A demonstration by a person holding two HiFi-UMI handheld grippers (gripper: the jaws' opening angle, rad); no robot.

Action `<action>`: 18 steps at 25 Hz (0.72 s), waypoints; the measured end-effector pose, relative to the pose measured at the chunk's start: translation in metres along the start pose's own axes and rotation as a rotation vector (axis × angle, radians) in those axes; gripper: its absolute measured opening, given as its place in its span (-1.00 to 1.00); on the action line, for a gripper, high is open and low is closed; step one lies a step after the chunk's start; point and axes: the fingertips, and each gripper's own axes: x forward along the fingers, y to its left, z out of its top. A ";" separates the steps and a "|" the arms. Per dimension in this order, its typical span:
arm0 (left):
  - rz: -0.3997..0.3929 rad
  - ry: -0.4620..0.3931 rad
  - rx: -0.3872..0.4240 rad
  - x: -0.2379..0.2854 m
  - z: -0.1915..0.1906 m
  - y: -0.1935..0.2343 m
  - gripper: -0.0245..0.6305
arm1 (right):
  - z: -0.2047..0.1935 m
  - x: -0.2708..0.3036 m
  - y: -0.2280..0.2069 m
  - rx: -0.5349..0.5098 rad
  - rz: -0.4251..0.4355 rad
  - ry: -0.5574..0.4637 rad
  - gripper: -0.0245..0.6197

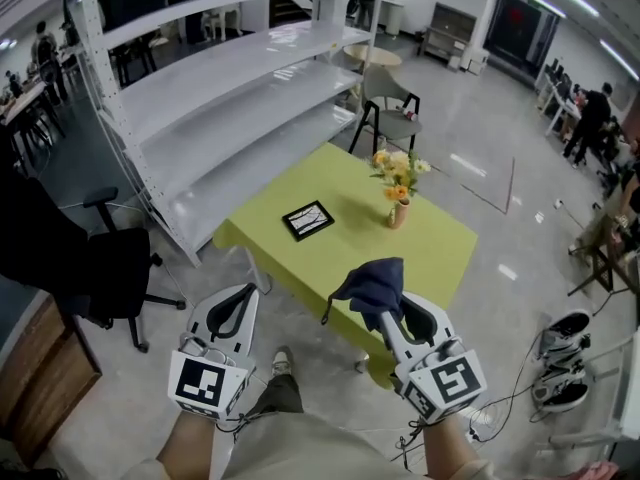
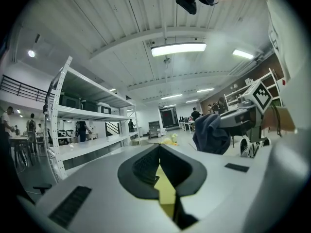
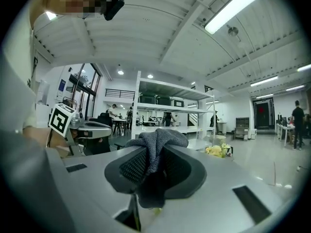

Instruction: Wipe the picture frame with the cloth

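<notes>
A tall white metal shelving unit (image 1: pixel 230 78) is standing at the far left of the room, its shelves bare. Just beside its near end a small table (image 1: pixel 440 258) under a yellow-green cloth cover is standing on the pale floor, set cornerwise to the person. A black office chair (image 1: pixel 110 268) is sitting to the left of the table, and a grey chair (image 1: pixel 392 108) is standing beyond the table's far corner.

The person is holding both grippers low in front of the body, short of the table's near edge. The left gripper (image 1: pixel 243 296) is pointing toward the table with its jaws closed tip to tip and nothing between them; in its own view only a sliver of the green table is showing through the slit lower down. The right gripper (image 1: pixel 392 318) is pinching a dark blue-grey cloth (image 1: pixel 372 286), its jaws pressed together on the fabric, which is bunching up above the pads (image 3: pixel 129 166) and hanging over the table's near corner.

The black picture frame (image 1: pixel 308 220) is lying flat near the middle of the table, well apart from both grippers and from the cloth. A small vase of yellow and white flowers (image 1: pixel 398 183) is standing upright to the right of the frame, close to it but not touching.
</notes>
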 end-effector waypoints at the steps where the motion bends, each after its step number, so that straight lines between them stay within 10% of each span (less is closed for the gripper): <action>1: -0.004 0.002 -0.002 0.011 -0.001 0.011 -0.90 | 0.001 0.014 -0.005 0.000 -0.001 0.008 -0.65; 18: -0.115 0.050 0.003 0.195 -0.023 0.161 -0.90 | 0.014 0.235 -0.094 0.055 -0.102 0.065 -0.65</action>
